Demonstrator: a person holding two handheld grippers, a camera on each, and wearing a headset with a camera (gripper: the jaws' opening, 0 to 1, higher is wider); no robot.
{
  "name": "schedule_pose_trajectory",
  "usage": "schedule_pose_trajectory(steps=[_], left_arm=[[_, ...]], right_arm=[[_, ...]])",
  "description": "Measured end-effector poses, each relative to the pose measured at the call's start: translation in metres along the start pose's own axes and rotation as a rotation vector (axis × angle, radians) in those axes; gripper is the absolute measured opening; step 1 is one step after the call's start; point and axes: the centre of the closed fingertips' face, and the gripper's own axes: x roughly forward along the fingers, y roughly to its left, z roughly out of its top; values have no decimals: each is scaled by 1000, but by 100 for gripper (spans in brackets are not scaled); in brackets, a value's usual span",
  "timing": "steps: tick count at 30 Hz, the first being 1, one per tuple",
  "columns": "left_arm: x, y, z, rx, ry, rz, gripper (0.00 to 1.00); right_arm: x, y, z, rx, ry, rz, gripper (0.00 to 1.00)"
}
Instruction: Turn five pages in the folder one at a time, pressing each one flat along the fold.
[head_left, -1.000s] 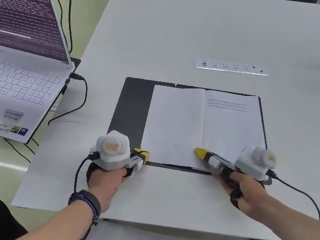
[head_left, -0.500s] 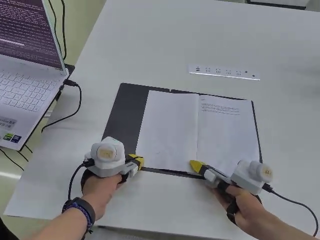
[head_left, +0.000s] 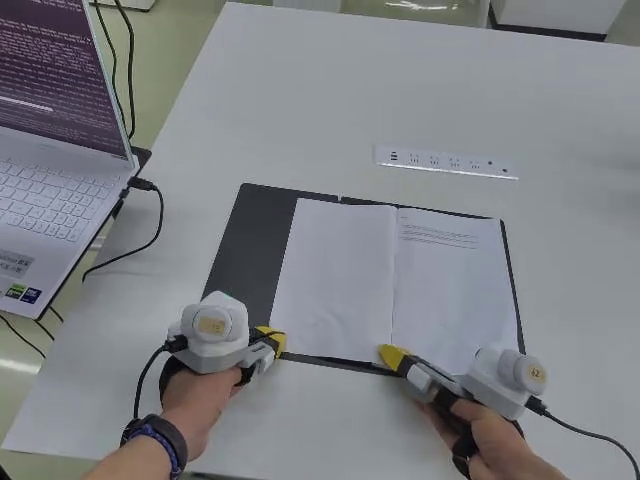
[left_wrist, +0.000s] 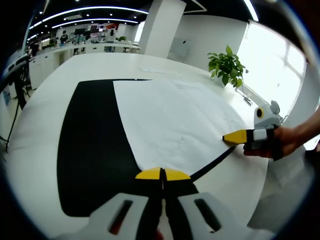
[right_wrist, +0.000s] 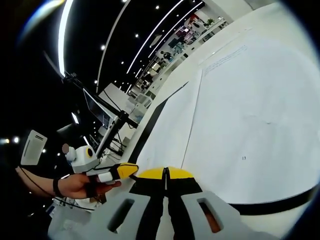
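Head view: laptop (head_left: 50, 195) (cabled) near folder (head_left: 250, 250)

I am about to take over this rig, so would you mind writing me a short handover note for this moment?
Left gripper: shut, holding nothing, tip at the folder's near edge by the left page's near corner.
Right gripper: shut, holding nothing, tip at the near edge close to the fold.
Folder: open and flat on the table. The left page is blank and the right page has printed lines at the top.
Done: no page is lifted. I cannot tell how many have been turned.
Left: probably take the right page, turn it over, press along the fold, and keep your own count.
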Motion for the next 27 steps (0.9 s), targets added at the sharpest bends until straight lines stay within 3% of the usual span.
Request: schedule_pose_trajectory(steps=[6, 9, 13, 16, 18, 27], left_arm=[[0, -1, 0, 22, 18, 5, 0], [0, -2, 1, 55, 51, 11, 0], [0, -4, 3, 56, 86, 12, 0], [-4, -8, 8, 61, 81, 18, 12], [-8, -7, 16, 108, 64, 33, 11], [-24, -17, 34, 135, 40, 15, 22]], right_arm=[[0, -1, -1, 7, 4, -10, 0], [0, -1, 0, 36, 10, -20, 0], [-3, 2, 0, 46, 21, -17, 2], [-8, 12, 1, 34, 27, 13, 13], [-12, 15, 0, -4, 47, 12, 17], [-34, 11, 3, -95, 76, -15, 28]])
